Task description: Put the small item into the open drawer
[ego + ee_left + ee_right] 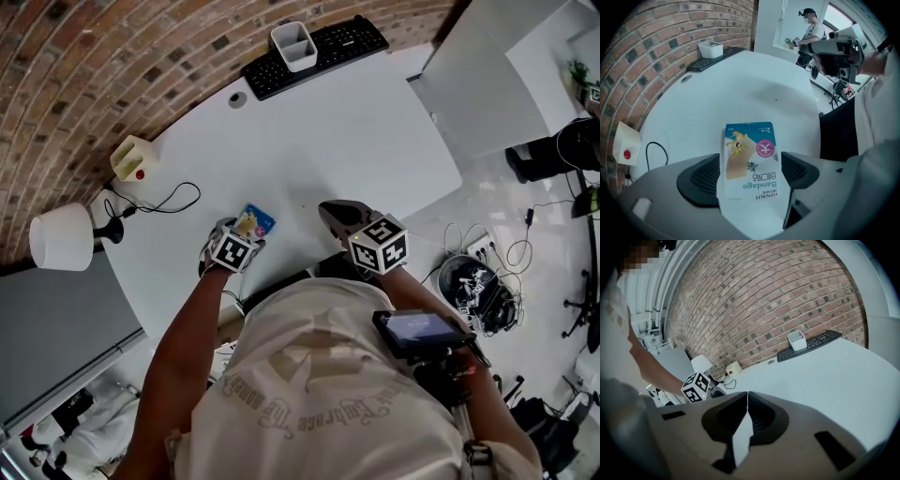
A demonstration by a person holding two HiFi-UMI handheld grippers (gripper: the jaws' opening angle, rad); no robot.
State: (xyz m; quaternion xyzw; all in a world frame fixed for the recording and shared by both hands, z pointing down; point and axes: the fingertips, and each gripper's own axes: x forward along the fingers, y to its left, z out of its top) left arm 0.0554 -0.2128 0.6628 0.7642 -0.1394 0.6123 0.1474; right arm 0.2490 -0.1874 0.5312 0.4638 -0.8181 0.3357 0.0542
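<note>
The small item is a blue-and-white bandage box (751, 159), and my left gripper (751, 174) is shut on its near end. The box sticks out forward past the jaws, just above the white table (740, 93). In the head view the same box (255, 223) shows at the near table edge in front of the left gripper (244, 232). To its right, my right gripper (330, 210) hovers over the table edge. Its jaws (746, 397) are pressed together with nothing between them. No drawer is clearly visible in any view.
A black keyboard (314, 49) with a white organiser tray (292, 45) on it lies at the far edge by the brick wall. At the left are a beige box with a red button (131, 157), a black cable (169, 199) and a white lamp (61, 236). A person (811, 33) stands far off.
</note>
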